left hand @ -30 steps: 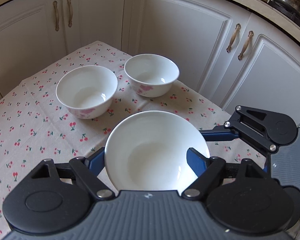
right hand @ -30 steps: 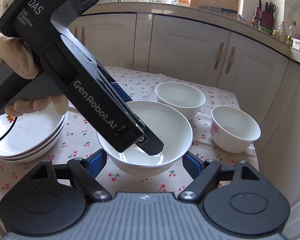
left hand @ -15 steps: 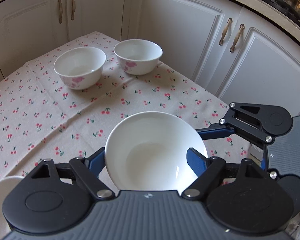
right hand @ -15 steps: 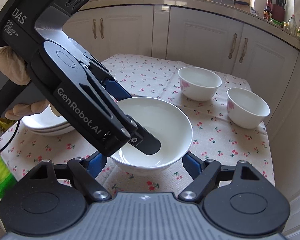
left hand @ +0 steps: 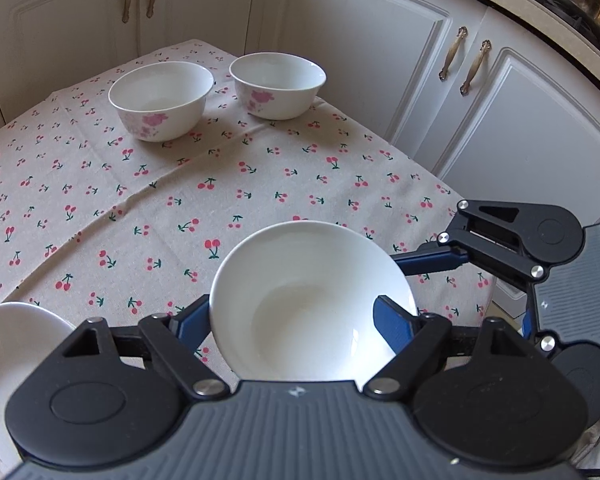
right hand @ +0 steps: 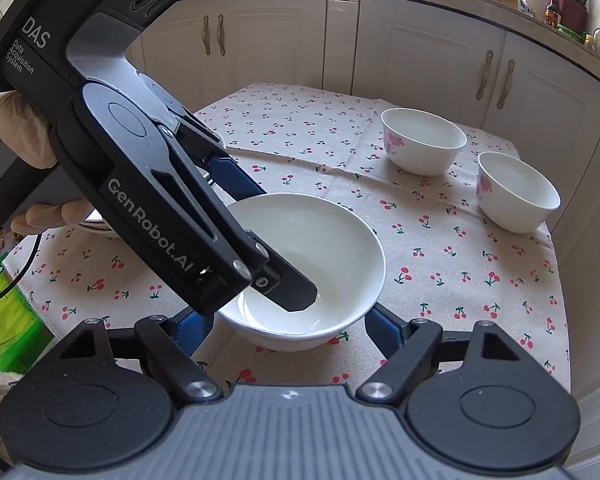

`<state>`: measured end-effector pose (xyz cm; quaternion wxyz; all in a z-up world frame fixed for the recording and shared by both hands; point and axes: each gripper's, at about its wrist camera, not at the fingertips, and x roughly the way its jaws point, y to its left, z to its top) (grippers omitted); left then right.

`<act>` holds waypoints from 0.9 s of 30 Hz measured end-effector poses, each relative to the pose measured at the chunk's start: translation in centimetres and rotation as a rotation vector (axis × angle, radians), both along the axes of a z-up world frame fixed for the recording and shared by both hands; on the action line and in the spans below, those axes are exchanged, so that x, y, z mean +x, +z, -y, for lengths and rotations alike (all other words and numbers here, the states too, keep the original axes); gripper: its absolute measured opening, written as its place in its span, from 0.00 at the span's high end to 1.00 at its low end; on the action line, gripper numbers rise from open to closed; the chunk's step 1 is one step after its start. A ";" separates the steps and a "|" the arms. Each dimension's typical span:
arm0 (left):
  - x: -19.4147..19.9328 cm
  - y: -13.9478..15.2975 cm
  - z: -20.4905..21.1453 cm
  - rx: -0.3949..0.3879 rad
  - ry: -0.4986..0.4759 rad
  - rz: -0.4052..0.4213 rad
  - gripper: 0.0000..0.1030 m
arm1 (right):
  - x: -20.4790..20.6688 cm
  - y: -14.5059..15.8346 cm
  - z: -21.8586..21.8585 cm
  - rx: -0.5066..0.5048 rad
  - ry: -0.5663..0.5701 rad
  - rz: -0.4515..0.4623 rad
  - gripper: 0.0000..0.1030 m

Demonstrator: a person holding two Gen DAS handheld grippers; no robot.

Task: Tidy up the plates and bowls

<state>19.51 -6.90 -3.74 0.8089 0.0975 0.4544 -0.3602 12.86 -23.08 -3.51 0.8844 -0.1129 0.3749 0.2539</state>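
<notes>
1. Left gripper (right hand: 284, 292): clamped on the rim of the plain white bowl (left hand: 312, 304), one finger (right hand: 292, 288) inside it and the other under its outer wall.
2. Right gripper (right hand: 284, 332): jaws parted, straddling the same bowl; contact with its walls cannot be confirmed.
3. The bowl sits low over the cherry-print tablecloth (left hand: 260, 176), near its front edge.
4. Two flowered bowls (left hand: 162, 100) (left hand: 278, 84) stand side by side at the far corner.
5. Stacked plates (left hand: 4, 360) lie to the left, behind a gloved hand (right hand: 4, 132).
</notes>
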 end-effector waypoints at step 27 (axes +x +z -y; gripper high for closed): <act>-0.8 2.7 -0.7 -0.037 -0.014 0.118 0.10 | -0.6 2.1 1.4 0.071 0.019 0.056 0.00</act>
